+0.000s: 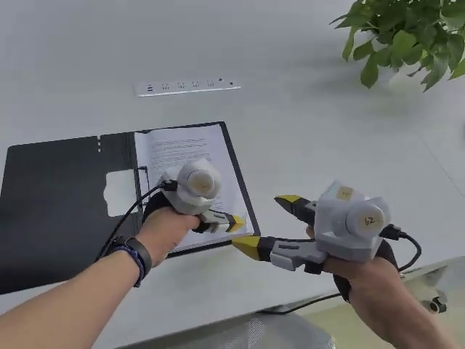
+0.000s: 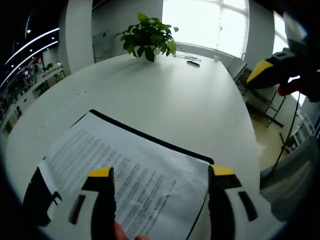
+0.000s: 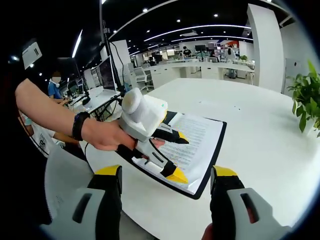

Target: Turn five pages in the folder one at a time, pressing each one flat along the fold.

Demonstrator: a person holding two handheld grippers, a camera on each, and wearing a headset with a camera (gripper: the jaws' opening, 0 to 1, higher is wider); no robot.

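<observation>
Folder [image 1: 65, 203] lies open on the white table [image 1: 327, 131], printed page [image 1: 189, 153] on its right half. Left gripper [image 2: 161, 175] hangs over the page's 5 o'clock corner, jaws spread, gripping nothing. Right gripper [image 1: 265, 222], at 4 o'clock off the folder, gapes wide and empty

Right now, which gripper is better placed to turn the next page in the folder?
Left, likely: the left gripper has its open fingers over the printed page near its outer corner, while the right gripper, also open, hangs off the folder's edge above the table.
</observation>
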